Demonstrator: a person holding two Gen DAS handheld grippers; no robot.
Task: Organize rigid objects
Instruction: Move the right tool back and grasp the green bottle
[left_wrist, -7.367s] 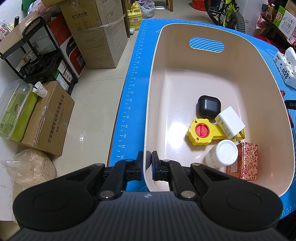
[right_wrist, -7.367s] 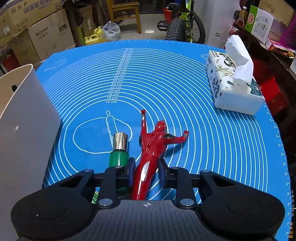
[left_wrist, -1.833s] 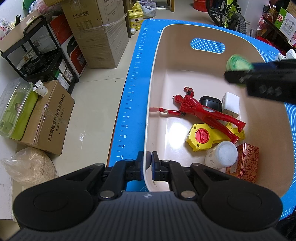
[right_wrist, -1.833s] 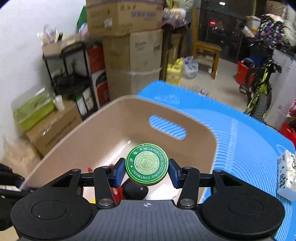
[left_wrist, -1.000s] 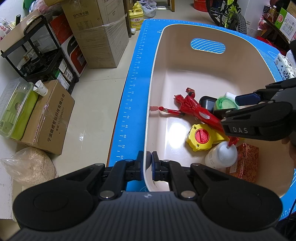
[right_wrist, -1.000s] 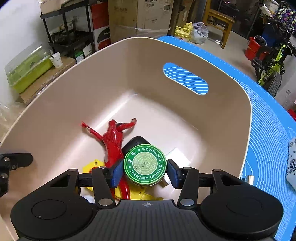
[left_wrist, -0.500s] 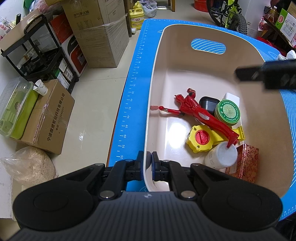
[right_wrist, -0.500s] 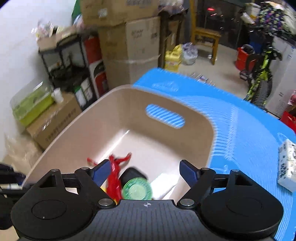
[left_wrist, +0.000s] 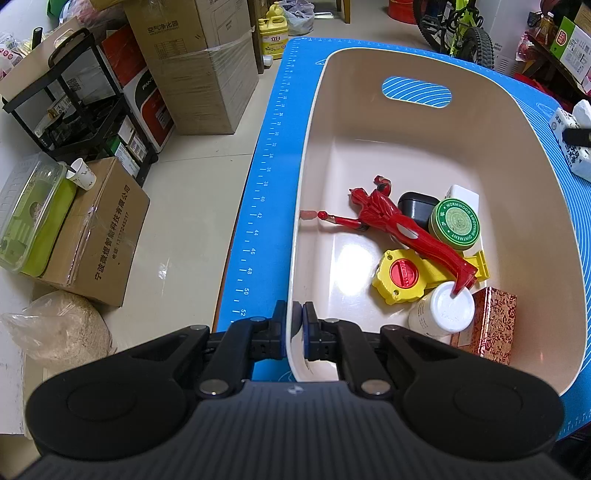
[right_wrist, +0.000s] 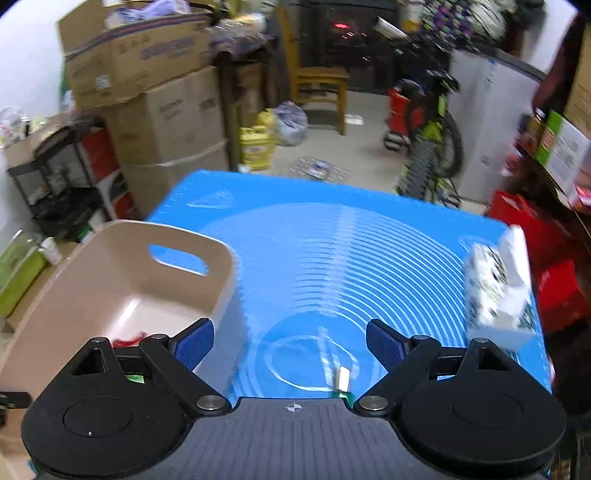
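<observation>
A beige bin (left_wrist: 546, 192) stands on the blue mat (left_wrist: 269, 206). My left gripper (left_wrist: 294, 332) is shut on the bin's near left rim. In the bin lie a red figure (left_wrist: 399, 227), a green ointment tin (left_wrist: 457, 226), a black case (left_wrist: 413, 208), a white adapter (left_wrist: 463, 194), a yellow tool (left_wrist: 400, 275), a white bottle (left_wrist: 445, 306) and a red patterned box (left_wrist: 487, 325). My right gripper (right_wrist: 288, 345) is open and empty, above the mat to the right of the bin (right_wrist: 122, 280). A green bottle with a silver cap (right_wrist: 341, 380) peeks out just ahead of it.
A tissue box (right_wrist: 495, 284) sits at the mat's right edge (left_wrist: 572, 147). Cardboard boxes (left_wrist: 199, 62), a black rack (left_wrist: 74, 107) and a bag (left_wrist: 55, 328) stand on the floor to the left. A bicycle (right_wrist: 432, 147) and chair (right_wrist: 317, 85) are beyond the mat.
My right gripper let go of the green ointment tin in the bin, opened, and swung out to the right over the mat. The left gripper has not moved.
</observation>
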